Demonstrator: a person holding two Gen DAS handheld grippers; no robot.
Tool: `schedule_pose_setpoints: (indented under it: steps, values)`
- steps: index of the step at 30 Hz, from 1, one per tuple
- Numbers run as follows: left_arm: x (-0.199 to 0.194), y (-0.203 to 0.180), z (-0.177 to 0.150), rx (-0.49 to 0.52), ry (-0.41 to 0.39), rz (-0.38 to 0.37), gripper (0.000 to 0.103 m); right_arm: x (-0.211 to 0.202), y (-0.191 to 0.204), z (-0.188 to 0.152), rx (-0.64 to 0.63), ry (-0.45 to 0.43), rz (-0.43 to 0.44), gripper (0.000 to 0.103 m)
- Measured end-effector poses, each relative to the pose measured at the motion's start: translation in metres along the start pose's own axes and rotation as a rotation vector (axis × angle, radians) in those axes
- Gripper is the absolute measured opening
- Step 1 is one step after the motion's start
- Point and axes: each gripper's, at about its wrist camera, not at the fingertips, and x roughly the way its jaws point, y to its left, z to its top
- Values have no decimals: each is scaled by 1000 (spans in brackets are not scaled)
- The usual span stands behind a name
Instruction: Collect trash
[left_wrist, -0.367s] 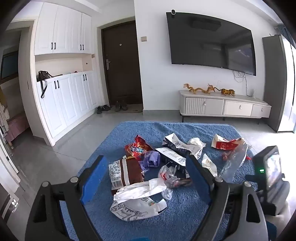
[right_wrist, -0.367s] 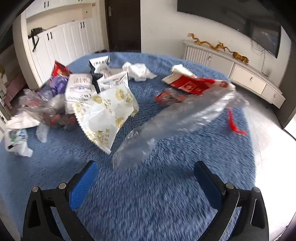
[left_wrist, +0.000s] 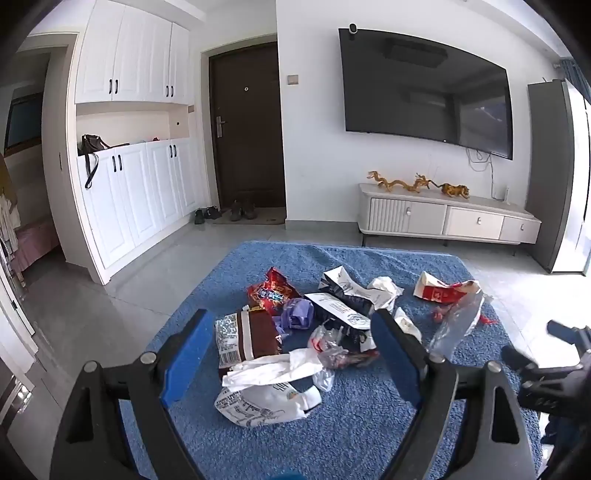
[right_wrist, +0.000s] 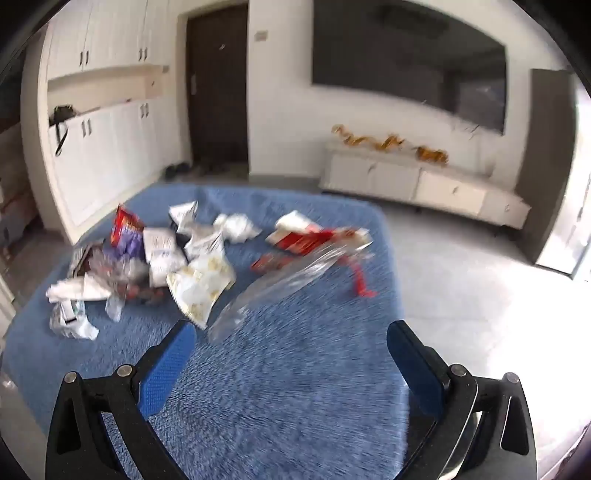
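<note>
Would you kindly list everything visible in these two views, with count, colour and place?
rug: one, blue, on the floor
wrappers and bags: about ten, mixed colours, piled mid-rug
clear plastic bag: one, transparent, right of the pile
television: one, black, on the wall
TV cabinet: one, white, under the television
dragon figurines: gold, on the cabinet
door: one, dark brown
left tool: open, empty
right tool: open, empty
</note>
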Motion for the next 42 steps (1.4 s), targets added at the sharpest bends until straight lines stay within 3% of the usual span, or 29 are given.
schedule_pose_setpoints:
  steps: [1,8,18,24,32,42]
  values:
    - [-3,-2,0,3,-3,1,87,19,7,9,11,-17,-7,103]
    - [-25,-4,2,0,-44,7,87,-6,6,26,45,-56,-3,103]
    - [-42,-4,6,-13,-93,6,86,-60,-9,38,55,-169,-75,103]
    - [-49,-3,6,-3,-78,13,86,-69,-13,33,61,-168,-70,103]
    - [-77,-14,2,16,-96,69,87,-92,-23,27,50,-238,-43,103]
    - [-99,-34,-1,64,-120,48,87,-111,-49,5,94,-265,-60,103]
